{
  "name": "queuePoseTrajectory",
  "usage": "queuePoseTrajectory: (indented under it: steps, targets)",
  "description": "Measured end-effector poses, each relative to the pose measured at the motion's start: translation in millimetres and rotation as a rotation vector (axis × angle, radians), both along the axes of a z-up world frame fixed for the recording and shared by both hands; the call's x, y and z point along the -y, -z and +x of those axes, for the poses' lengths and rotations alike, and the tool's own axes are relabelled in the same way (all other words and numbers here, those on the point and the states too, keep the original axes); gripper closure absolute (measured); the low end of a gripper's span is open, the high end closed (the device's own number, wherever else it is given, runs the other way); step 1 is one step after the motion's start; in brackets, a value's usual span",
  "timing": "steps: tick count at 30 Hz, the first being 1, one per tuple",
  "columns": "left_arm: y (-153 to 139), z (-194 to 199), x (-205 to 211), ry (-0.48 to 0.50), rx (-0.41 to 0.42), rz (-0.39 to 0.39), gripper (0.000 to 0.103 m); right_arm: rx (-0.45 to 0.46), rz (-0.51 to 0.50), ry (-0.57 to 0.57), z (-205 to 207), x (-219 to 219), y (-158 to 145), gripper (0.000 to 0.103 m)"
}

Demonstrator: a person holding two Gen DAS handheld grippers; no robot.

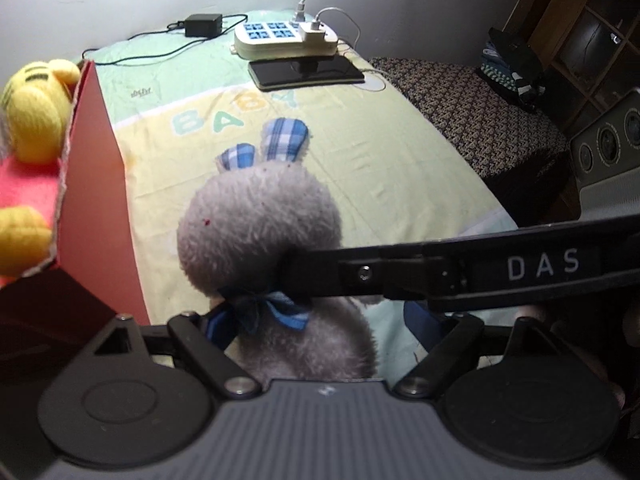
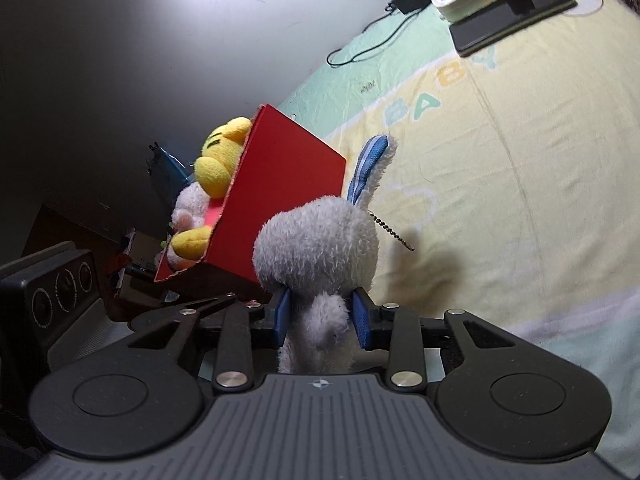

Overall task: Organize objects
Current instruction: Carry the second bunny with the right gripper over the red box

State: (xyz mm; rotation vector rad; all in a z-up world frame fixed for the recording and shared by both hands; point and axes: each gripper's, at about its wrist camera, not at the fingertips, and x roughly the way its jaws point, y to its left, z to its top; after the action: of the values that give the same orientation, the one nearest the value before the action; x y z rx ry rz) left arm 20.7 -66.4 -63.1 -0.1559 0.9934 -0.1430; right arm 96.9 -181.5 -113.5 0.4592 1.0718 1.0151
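**Soft rabbit held by the neck, with the box wall still to clear**

The right gripper (image 2: 320,316) was clamped on the grey plush rabbit with blue checked ears (image 2: 316,244), its blue pads (image 2: 362,316) pressing in on either side of the narrow neck below the head. In the left wrist view the same rabbit (image 1: 260,232) filled the middle, with one black finger of the right tool reaching in from the right to its neck. The left gripper (image 1: 320,332) stood with its fingers apart around the rabbit's body; whether they touched the fur could not be told.

The rabbit hung above the near part of the pale yellow and green baby blanket (image 2: 500,184), just beside the right wall of the red cardboard box (image 2: 280,196). That box already held a yellow plush toy (image 2: 220,160) and a pale plush toy (image 2: 188,204).

The likeliest trouble was the grip itself: plush compresses, so a neck hold could slip and let the heavy head swing or drop. The ears or head might also catch the box's raised wall and tip or shove the light box toward the bed's left edge. With the box nearly full, the rabbit could perch on the toys and roll out. The white power strip (image 1: 280,38) and black phone (image 1: 306,70) at the far edge lay well apart from this work.
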Motion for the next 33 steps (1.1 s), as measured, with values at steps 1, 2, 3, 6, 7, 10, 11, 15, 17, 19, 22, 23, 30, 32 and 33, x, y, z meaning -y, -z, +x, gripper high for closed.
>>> queuePoseTrajectory:
  steps: [1,2,3,6,7,10,11,15,17,19,22,23,30,32,33]
  targets:
    - [-4,-3,-1,0.003,0.015,0.004,0.017,0.018,0.003,0.004,-3,-2,-5,0.068]
    - [-10,-7,-4,0.006,0.033,0.007,0.017,0.043,0.009,0.008,-9,-2,-12,0.068]
    - [-14,-11,-7,0.008,0.047,0.008,0.017,0.063,0.011,0.010,-12,-5,-18,0.068]
    - [-28,-23,-19,0.002,0.090,-0.002,0.017,0.118,0.028,0.014,-23,-13,-33,0.068]
    - [-34,-27,-26,-0.004,0.105,-0.007,0.017,0.137,0.033,0.013,-27,-17,-38,0.068]
    - [-48,-39,-46,-0.027,0.146,-0.023,0.017,0.193,0.047,0.005,-36,-32,-53,0.068]
    - [-53,-43,-53,-0.037,0.158,-0.029,0.017,0.211,0.051,-0.001,-39,-38,-58,0.068]
    - [-68,-56,-80,-0.074,0.199,-0.048,0.017,0.265,0.072,-0.029,-49,-63,-73,0.068]
    - [-75,-63,-94,-0.091,0.217,-0.053,0.017,0.279,0.086,-0.041,-52,-74,-78,0.068]
    - [-80,-69,-107,-0.107,0.233,-0.051,0.017,0.284,0.098,-0.053,-54,-87,-82,0.068]
    - [-85,-78,-125,-0.131,0.251,-0.049,0.017,0.297,0.111,-0.073,-59,-106,-87,0.068]
    - [-86,-80,-131,-0.138,0.255,-0.046,0.017,0.301,0.115,-0.079,-61,-113,-88,0.068]
    - [-90,-95,-173,-0.185,0.275,-0.022,0.017,0.320,0.133,-0.105,-70,-159,-91,0.068]
    - [-89,-97,-186,-0.201,0.272,-0.017,0.017,0.318,0.133,-0.108,-71,-172,-91,0.068]
    - [-89,-97,-192,-0.207,0.272,-0.015,0.017,0.317,0.135,-0.108,-72,-179,-91,0.068]
